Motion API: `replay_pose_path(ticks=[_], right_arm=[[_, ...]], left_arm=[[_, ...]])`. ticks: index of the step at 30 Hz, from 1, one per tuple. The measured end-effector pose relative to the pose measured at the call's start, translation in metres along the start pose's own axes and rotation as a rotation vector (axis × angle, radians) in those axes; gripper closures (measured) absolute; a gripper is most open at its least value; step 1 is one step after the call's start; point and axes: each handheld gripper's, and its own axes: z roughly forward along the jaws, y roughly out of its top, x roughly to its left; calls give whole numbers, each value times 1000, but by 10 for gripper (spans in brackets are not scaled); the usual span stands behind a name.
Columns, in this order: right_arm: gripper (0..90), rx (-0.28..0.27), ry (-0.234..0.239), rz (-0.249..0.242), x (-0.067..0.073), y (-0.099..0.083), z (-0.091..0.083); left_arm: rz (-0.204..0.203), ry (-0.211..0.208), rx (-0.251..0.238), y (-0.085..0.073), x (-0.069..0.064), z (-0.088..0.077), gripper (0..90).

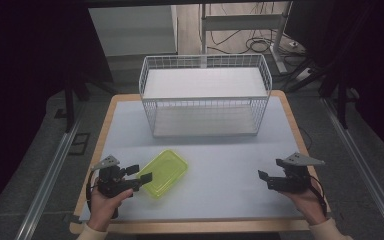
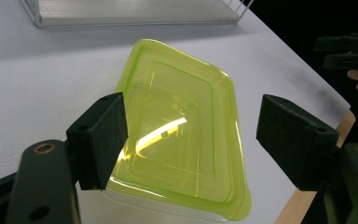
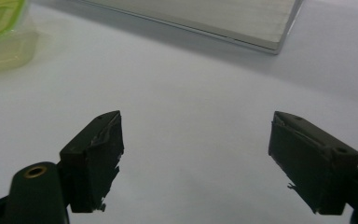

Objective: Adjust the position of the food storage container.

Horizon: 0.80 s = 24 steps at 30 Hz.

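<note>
1. Nearest to us in the high view, two hands come in from the bottom edge; the left gripper (image 1: 139,176) sits at the near left of the pale grey counter (image 1: 220,160), and the right gripper (image 1: 269,179) at the near right, well apart.
2. We see a shallow, clear rectangular plastic box with a lime-green lid (image 1: 163,173) lying flat on the counter at the near left, its lid on; we cannot tell whether anything is inside.
3. We see the left gripper's fingers (image 2: 100,140) standing wide, one on each side of the box's near end, one of them over its near edge; we cannot tell whether that one touches the lid, and nothing is gripped.
4. We see the right gripper's fingers (image 3: 95,158) spread wide over bare counter, holding nothing.
5. We see a white wire basket (image 1: 205,95) at the far middle of the counter, with a flat white panel lining its floor.
6. We read the lid's raised ridges and glare in the left gripper view, along with the other gripper at the counter's edge.
7. We catch a corner of the box (image 3: 2,35) at the upper left of the right gripper view, and the basket's base (image 3: 242,23) at the top.
</note>
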Motion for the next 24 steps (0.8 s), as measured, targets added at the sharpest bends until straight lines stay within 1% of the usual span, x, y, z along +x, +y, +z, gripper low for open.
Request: replay_pose_path(ticks=[1,2,3,4,9,12,14,16,17,18,19,20,21,22,23,24], right_arm=[[189,0,0,0,0,0,0],[203,4,16,-1,0,-1,1],[203,4,16,-1,0,-1,1],[209,7,27,1,0,-1,1],[216,13,33,-10,3,-1,1],[220,17,38,-21,6,-1,1],[222,15,40,-23,7,-1,1],[225,11,44,-28,7,0,0],[225,11,44,-28,7,0,0],[227,9,46,-27,6,0,0],[227,9,46,-27,6,0,0],[231,12,54,-24,6,-1,1],[231,12,54,-24,6,-1,1],[231,12,54,-26,7,-1,0],[231,9,55,-30,8,0,0],[231,7,56,-34,9,1,-1]], left_arm=[[0,0,0,0,0,0,243],[-2,1,3,0,1,1,243],[-2,1,3,0,1,1,243],[1,6,8,-1,1,1,243],[7,10,7,-1,0,0,244],[22,15,2,1,-4,-2,246],[28,14,7,2,-4,-2,272],[42,23,12,4,-8,-1,279],[42,23,12,4,-8,-1,282],[52,22,12,5,-12,-2,292],[52,22,12,5,-12,-2,312],[54,25,14,7,-15,-3,334],[54,25,14,7,-15,-3,384],[55,24,16,8,-17,-3,384],[54,26,17,8,-19,-3,520],[54,34,27,10,-24,-1,577]])
